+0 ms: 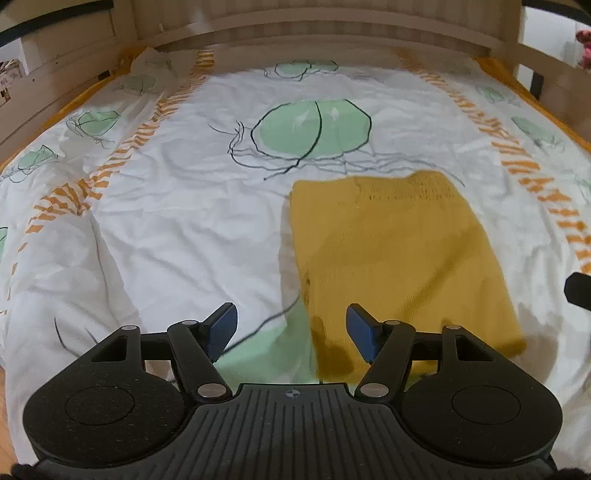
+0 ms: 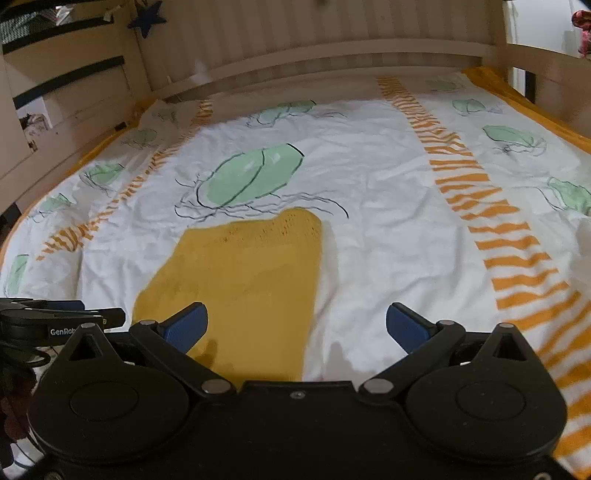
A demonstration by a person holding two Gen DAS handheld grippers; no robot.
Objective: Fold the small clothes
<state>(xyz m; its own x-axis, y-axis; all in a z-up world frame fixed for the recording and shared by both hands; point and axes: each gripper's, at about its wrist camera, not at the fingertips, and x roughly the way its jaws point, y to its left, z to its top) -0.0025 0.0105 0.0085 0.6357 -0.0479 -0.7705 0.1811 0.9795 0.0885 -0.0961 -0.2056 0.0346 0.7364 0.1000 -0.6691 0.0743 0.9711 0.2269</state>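
Observation:
A mustard-yellow knitted garment (image 1: 399,254) lies flat as a folded rectangle on the bed cover; the right wrist view shows this garment (image 2: 243,284) left of centre. My left gripper (image 1: 291,328) hovers open above the garment's near left edge, its blue pads (image 1: 221,325) holding nothing. My right gripper (image 2: 295,325) is also open and empty, above the garment's near right edge and the bare cover. The other gripper's black tip (image 1: 578,288) peeks in at the right edge of the left wrist view, and the left gripper's body (image 2: 55,321) shows at the left edge of the right wrist view.
The bed cover (image 1: 184,221) is white with green blobs and orange striped bands. A pale wooden headboard (image 2: 314,40) runs along the far side, with wooden side rails (image 1: 546,77) and an orange sheet edge (image 2: 517,99). A dark star (image 2: 146,18) hangs at the top left.

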